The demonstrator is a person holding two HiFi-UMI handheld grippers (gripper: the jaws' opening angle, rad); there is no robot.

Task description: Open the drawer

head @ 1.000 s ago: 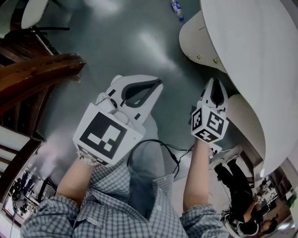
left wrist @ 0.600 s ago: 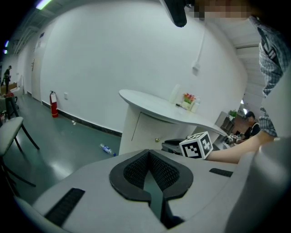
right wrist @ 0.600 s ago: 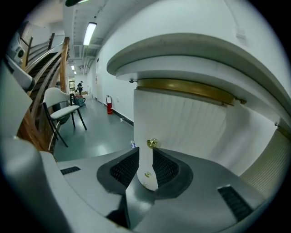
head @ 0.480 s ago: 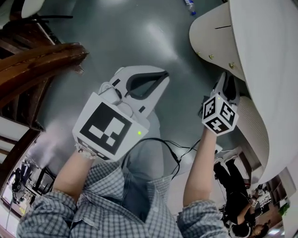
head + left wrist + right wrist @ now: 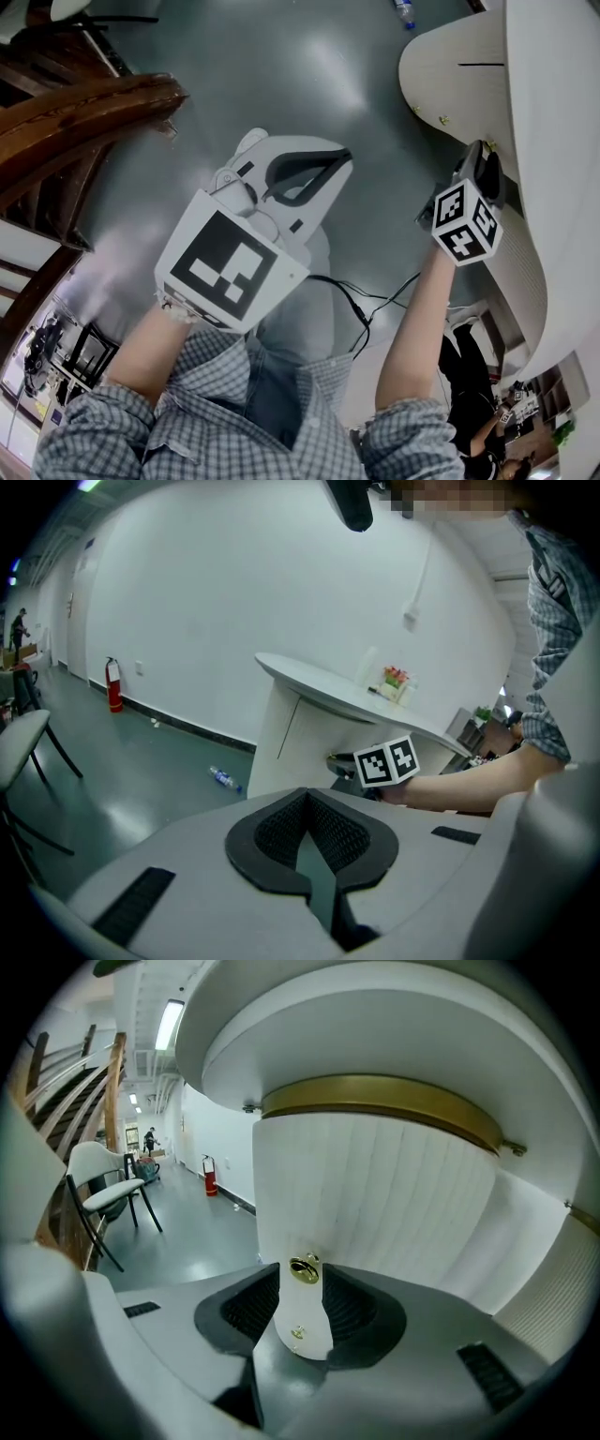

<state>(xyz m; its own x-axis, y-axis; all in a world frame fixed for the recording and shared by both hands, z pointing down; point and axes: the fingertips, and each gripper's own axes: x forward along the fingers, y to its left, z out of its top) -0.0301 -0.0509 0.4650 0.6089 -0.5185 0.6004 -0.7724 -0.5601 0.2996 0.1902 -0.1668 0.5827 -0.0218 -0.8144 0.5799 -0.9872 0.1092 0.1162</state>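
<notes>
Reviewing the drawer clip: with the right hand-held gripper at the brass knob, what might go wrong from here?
1. The brass knob sits between the open jaws of the right hand-held gripper, near their tips. Closing here may catch it only shallowly, and it may slip on the pull.
2. A smaller brass fitting sits just below the knob, so the jaws might clamp that instead.
3. The curved white front lies close to the tips, so pushing in further may scrape it.

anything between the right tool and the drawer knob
Nothing visible stands in the way. In the right gripper view the brass knob sits right between the open jaws of the right tool, with a gap showing on each side of it.
</notes>
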